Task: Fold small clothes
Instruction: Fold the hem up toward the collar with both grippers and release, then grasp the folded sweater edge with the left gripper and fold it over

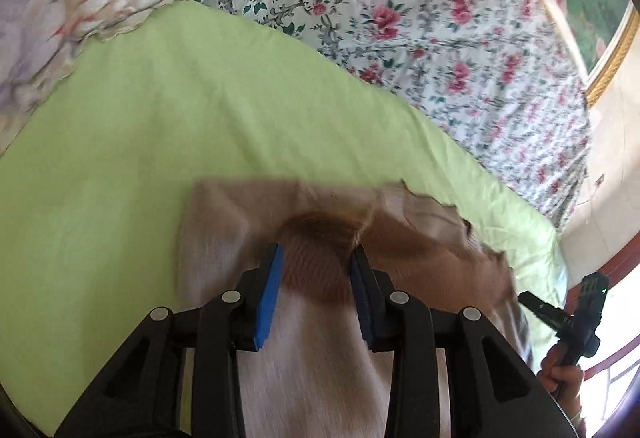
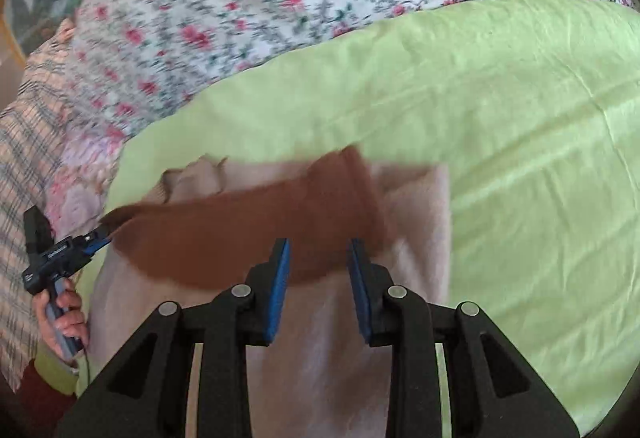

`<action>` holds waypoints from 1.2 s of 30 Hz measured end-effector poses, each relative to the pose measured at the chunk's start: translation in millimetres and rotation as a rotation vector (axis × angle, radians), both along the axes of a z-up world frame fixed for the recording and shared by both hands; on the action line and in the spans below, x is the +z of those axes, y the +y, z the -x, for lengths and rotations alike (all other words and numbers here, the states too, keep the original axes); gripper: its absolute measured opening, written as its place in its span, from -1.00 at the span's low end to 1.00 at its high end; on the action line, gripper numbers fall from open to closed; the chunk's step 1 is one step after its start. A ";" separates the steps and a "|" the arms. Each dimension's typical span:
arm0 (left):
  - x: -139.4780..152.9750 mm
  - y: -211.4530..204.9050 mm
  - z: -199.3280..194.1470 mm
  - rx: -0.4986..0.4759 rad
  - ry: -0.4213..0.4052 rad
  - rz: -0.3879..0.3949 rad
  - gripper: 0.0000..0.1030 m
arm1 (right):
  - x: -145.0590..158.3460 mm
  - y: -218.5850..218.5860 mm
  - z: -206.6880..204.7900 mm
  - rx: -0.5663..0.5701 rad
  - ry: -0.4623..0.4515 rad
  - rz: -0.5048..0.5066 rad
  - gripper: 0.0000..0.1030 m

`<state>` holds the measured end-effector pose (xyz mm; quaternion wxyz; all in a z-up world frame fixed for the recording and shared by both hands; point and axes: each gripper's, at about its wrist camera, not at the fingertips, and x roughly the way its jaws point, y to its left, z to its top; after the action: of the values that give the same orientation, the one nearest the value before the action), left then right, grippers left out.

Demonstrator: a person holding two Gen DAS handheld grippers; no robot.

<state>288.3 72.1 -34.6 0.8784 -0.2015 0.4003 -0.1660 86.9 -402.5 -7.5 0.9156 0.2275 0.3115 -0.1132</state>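
Brown cloth [image 2: 240, 234] stretches as a long band across the top of a pale pink cloth [image 2: 412, 206], which lies flat on the bed's green sheet [image 1: 160, 118]. Motion blur softens the brown cloth's edges, so I cannot tell how much of it rests on the pink cloth.

The left gripper [image 1: 317, 252] sits over the pink cloth with its blue pads [image 1: 270, 290] apart and brown fabric filling the gap between them. I cannot tell whether the pads are pinching that fabric. The right gripper [image 2: 319, 244] is also above the pink cloth, with its pads apart and the lower edge of the brown cloth running between them. Its grip cannot be judged either.

In the right wrist view, the left gripper appears again at the pink cloth's left edge, with its tip at the pointed end of the brown band and a hand [image 2: 64, 314] wrapped around its handle. In the left wrist view, the right gripper is at the pink cloth's right edge, just beside the brown band's other end.

Beyond the pink cloth's far edge the green sheet continues, and past it lies a floral quilt [image 1: 400, 18]. A plaid fabric [image 2: 24, 158] shows to the left of the pink cloth in the right wrist view.
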 end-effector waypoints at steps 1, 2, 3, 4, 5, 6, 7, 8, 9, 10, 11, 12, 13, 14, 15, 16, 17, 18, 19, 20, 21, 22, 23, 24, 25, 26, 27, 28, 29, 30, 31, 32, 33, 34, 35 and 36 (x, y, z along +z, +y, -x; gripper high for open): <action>-0.3 0.4 14.7 -0.002 -0.004 0.001 -0.32 | -0.5 12.9 -0.8 0.007 -0.002 -0.008 -0.39; -0.3 -1.1 27.3 -0.007 -0.010 0.004 -0.32 | -2.8 23.4 7.8 0.020 -0.006 -0.022 -0.39; -0.6 -2.1 39.8 -0.010 -0.011 0.006 -0.31 | -5.3 33.1 11.8 0.031 -0.007 -0.031 -0.39; -0.9 -1.4 54.7 -0.015 -0.012 0.008 -0.30 | -4.3 41.2 12.0 0.040 -0.008 -0.036 -0.39; 0.0 -9.3 67.9 -0.022 -0.015 0.014 -0.28 | -4.6 51.6 15.7 0.051 -0.014 -0.043 -0.39; -0.9 -6.4 87.4 -0.029 -0.013 0.020 -0.27 | -5.4 62.5 22.2 0.061 -0.021 -0.050 -0.39; -2.6 -6.6 98.7 -0.035 -0.007 0.024 -0.27 | -5.9 70.6 26.1 0.068 -0.028 -0.056 -0.38; -3.9 -8.7 117.4 -0.049 -0.004 0.032 -0.26 | -7.7 80.1 34.8 0.074 -0.038 -0.067 -0.37; -6.0 -9.7 130.8 -0.058 -0.004 0.036 -0.24 | -9.1 85.9 39.2 0.075 -0.045 -0.076 -0.33; -9.0 -11.4 143.4 -0.063 0.001 0.036 -0.23 | -11.2 91.0 45.2 0.075 -0.050 -0.086 -0.29; -11.8 -12.3 157.2 -0.069 0.008 0.041 -0.19 | -13.8 95.4 50.1 0.074 -0.052 -0.096 -0.28; -15.6 -12.9 169.9 -0.069 0.017 0.054 -0.13 | -17.5 100.9 55.8 0.075 -0.052 -0.107 -0.27; -18.8 -13.1 180.4 -0.063 0.025 0.067 -0.11 | -19.0 103.0 58.2 0.077 -0.050 -0.113 -0.27; -23.4 -11.4 194.7 -0.039 0.026 0.088 -0.08 | -22.4 106.9 61.4 0.081 -0.044 -0.127 -0.26; -26.9 -10.6 204.7 -0.023 0.029 0.106 0.01 | -25.1 109.8 64.2 0.085 -0.038 -0.138 -0.26; -30.4 -10.5 212.2 -0.013 0.037 0.127 0.05 | -26.8 112.5 66.6 0.089 -0.036 -0.144 -0.26; -34.8 -12.1 221.4 -0.004 0.046 0.146 0.07 | -28.7 116.2 69.2 0.091 -0.034 -0.145 -0.26; -38.1 -13.8 226.1 0.001 0.053 0.153 0.07 | -30.2 119.9 71.3 0.093 -0.031 -0.143 -0.26; -41.3 -15.2 230.3 0.003 0.061 0.159 0.07 | -31.2 122.7 72.9 0.095 -0.028 -0.143 -0.26; -45.4 -16.9 234.3 0.000 0.074 0.169 0.08 | -32.3 125.2 73.7 0.098 -0.025 -0.146 -0.25; -48.6 -19.8 234.3 -0.003 0.088 0.175 0.09 | -33.2 127.5 74.9 0.101 -0.024 -0.149 -0.25; -51.0 -21.8 234.6 -0.005 0.096 0.179 0.09 | -33.5 129.4 76.1 0.105 -0.023 -0.149 -0.25; -52.8 -24.8 234.5 -0.008 0.101 0.182 0.11 | -33.5 131.0 77.3 0.107 -0.023 -0.149 -0.25; -53.9 -26.3 234.4 -0.005 0.105 0.184 0.15 | -33.2 133.5 78.4 0.112 -0.023 -0.149 -0.24; -54.6 -27.7 232.1 0.002 0.108 0.188 0.17 | -33.0 135.1 79.2 0.115 -0.023 -0.149 -0.23; -55.7 -28.8 230.6 0.011 0.109 0.193 0.18 | -32.4 136.7 79.9 0.119 -0.023 -0.146 -0.23; -56.0 -29.6 227.5 0.021 0.112 0.194 0.22 | -31.5 138.4 80.7 0.123 -0.025 -0.144 -0.21; -57.2 -29.4 225.3 0.032 0.115 0.198 0.25 | -31.0 139.1 81.2 0.125 -0.026 -0.142 -0.18; -59.9 -28.1 222.0 0.049 0.121 0.203 0.29 | -30.8 139.8 81.7 0.126 -0.028 -0.141 -0.17; -61.9 -25.6 216.9 0.068 0.126 0.206 0.29 | -30.6 139.6 81.9 0.126 -0.029 -0.142 -0.15; -63.6 -23.3 214.0 0.080 0.126 0.214 0.29 | -30.6 139.4 82.0 0.125 -0.029 -0.142 -0.14; -65.0 -19.6 210.6 0.093 0.121 0.224 0.29 | -30.6 138.6 81.5 0.125 -0.028 -0.144 -0.14; -65.6 -16.0 205.9 0.109 0.116 0.231 0.29 | -30.5 137.6 80.7 0.126 -0.028 -0.144 -0.14; -65.8 -12.6 200.7 0.125 0.111 0.235 0.29 | -31.1 139.8 81.9 0.123 -0.029 -0.143 -0.14; -66.0 -8.8 195.0 0.141 0.107 0.243 0.29 | -31.3 140.3 82.0 0.122 -0.030 -0.142 -0.14; -66.2 -4.6 188.7 0.160 0.103 0.248 0.29 | -31.5 139.8 81.7 0.121 -0.032 -0.144 -0.14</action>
<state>99.6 67.5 -100.8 0.8355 -0.3479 0.4040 -0.1331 5.2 -262.7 -39.0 0.9069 0.2754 0.3174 -0.0313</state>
